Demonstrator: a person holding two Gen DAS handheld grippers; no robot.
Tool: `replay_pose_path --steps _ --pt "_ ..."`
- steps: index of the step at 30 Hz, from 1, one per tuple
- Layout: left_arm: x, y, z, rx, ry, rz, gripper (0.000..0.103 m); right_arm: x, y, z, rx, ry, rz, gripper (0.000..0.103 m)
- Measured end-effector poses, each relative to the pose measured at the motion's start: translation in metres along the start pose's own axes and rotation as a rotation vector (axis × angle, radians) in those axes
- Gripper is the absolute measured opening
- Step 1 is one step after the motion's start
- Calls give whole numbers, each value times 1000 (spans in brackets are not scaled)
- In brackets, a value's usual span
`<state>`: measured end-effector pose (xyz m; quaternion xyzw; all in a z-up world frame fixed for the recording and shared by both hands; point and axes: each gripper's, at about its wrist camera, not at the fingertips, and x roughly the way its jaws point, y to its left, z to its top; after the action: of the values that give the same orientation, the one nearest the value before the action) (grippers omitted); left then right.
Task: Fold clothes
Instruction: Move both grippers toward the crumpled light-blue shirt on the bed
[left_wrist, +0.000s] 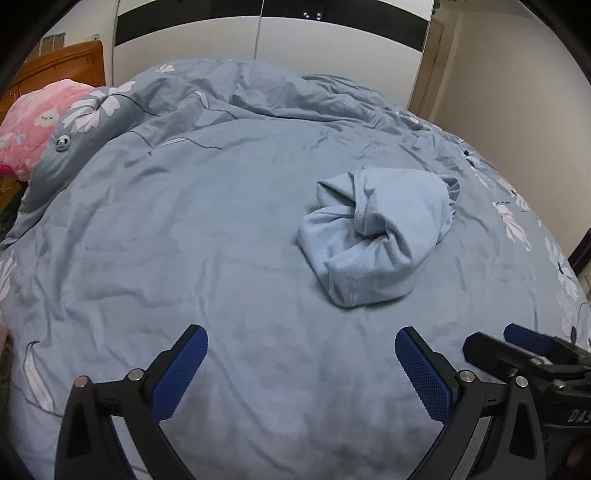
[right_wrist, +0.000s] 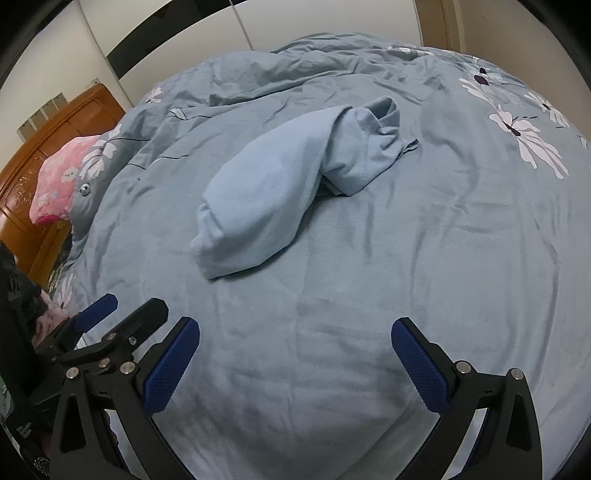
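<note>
A light blue garment (left_wrist: 376, 232) lies crumpled in a loose bundle on the blue bed cover (left_wrist: 184, 229), ahead and to the right of my left gripper (left_wrist: 301, 341). The left gripper stands open with nothing between its blue pads, hovering over bare cover. In the right wrist view the same garment (right_wrist: 280, 192) lies ahead and left of my right gripper (right_wrist: 295, 332), which is also open and holds nothing. Each gripper shows at the edge of the other's view: the right gripper (left_wrist: 491, 341) at lower right, the left gripper (right_wrist: 125, 308) at lower left.
A pink patterned pillow (left_wrist: 33, 125) rests at the far left by an orange wooden headboard (left_wrist: 59, 70). A white wardrobe with black bands (left_wrist: 258, 33) stands behind the bed. White flower prints run along the cover's right edge (right_wrist: 524, 136). The cover is bunched at the far side (left_wrist: 295, 92).
</note>
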<state>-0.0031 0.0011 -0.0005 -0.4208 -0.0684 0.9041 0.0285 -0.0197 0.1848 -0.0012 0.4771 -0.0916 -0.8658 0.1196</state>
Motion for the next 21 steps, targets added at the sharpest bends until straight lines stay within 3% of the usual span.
replay_pose_path --steps 5,8,21 --pt "8 -4 6 13 -33 -22 103 1 -6 1 13 7 26 103" --pt "13 -6 10 20 -52 -35 103 13 0 9 1 15 -41 103" --pt "42 18 12 -65 -96 -71 103 21 -2 14 -27 9 -116 103"
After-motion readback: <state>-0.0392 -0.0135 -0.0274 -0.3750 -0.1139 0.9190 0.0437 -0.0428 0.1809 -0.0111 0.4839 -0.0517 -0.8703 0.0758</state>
